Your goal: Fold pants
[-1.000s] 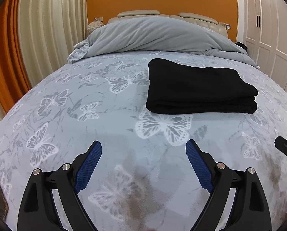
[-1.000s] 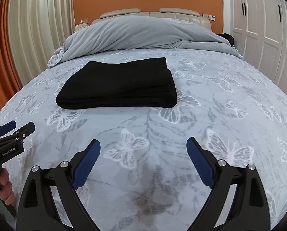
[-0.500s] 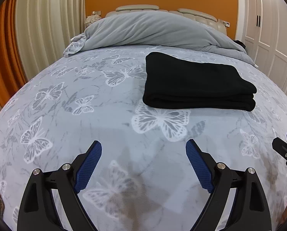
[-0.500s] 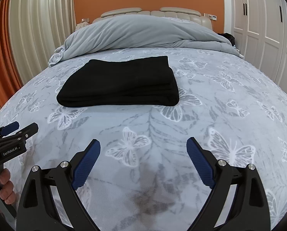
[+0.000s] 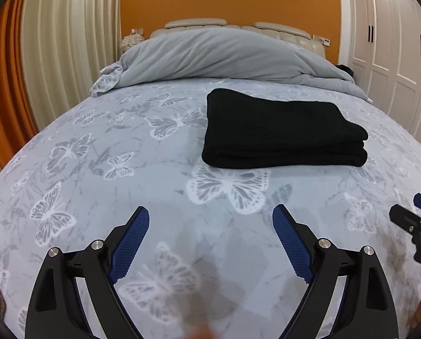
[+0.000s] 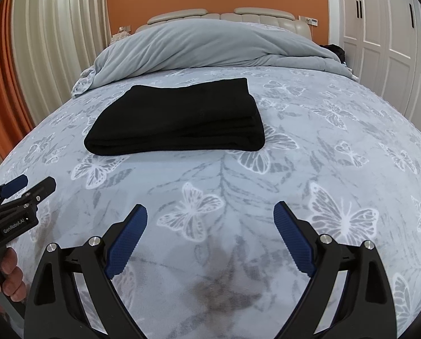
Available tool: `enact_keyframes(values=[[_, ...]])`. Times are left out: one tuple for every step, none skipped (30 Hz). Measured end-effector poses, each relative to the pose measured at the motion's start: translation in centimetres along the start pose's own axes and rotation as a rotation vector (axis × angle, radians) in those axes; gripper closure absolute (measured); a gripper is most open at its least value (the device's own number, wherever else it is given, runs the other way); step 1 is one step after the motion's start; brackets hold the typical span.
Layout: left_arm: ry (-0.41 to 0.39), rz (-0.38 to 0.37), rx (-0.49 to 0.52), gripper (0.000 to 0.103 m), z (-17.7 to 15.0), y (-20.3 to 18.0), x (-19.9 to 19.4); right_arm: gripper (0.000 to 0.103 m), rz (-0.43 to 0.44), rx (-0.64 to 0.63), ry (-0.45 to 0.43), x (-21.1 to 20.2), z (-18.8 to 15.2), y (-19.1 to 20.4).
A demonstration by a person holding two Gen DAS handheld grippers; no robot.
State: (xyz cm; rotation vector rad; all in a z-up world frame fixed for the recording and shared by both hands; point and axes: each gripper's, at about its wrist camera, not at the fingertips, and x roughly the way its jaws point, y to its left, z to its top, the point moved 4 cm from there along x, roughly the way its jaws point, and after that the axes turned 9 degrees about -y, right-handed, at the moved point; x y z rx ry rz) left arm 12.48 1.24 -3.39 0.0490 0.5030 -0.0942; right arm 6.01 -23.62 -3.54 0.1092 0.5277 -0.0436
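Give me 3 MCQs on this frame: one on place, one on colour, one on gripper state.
1. Where do the folded pants lie?
A. on the butterfly bedspread, short of the grey duvet
B. on top of the grey duvet
C. between the right gripper's fingers

2. What colour are the pants?
A. grey
B. black
C. orange

3. How do the two grippers stand?
A. both shut on the pants
B. left open, right shut
C. both open and empty

Answers:
1 A: the pants rest flat on the bedspread, with the duvet heaped behind them at the headboard.
2 B: the bundle is plain black in both views.
3 C: the left gripper and the right gripper each show blue pads spread wide with only bedspread between, well short of the pants.
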Motion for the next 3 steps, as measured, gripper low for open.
enact_keyframes(values=[[0.002,0.005,0.000,0.016,-0.07,0.07,0.06,0.014,-0.001,0.001,-0.001,-0.02,-0.06,-0.02],[0.003,0.005,-0.002,0.016,-0.12,0.12,0.12,0.014,-0.002,0.002,-0.001,0.00,0.02,-0.07],[0.005,-0.006,-0.003,0.016,-0.12,0.12,0.16,0.014,-0.002,0.002,-0.002,-0.01,0.06,-0.11]])
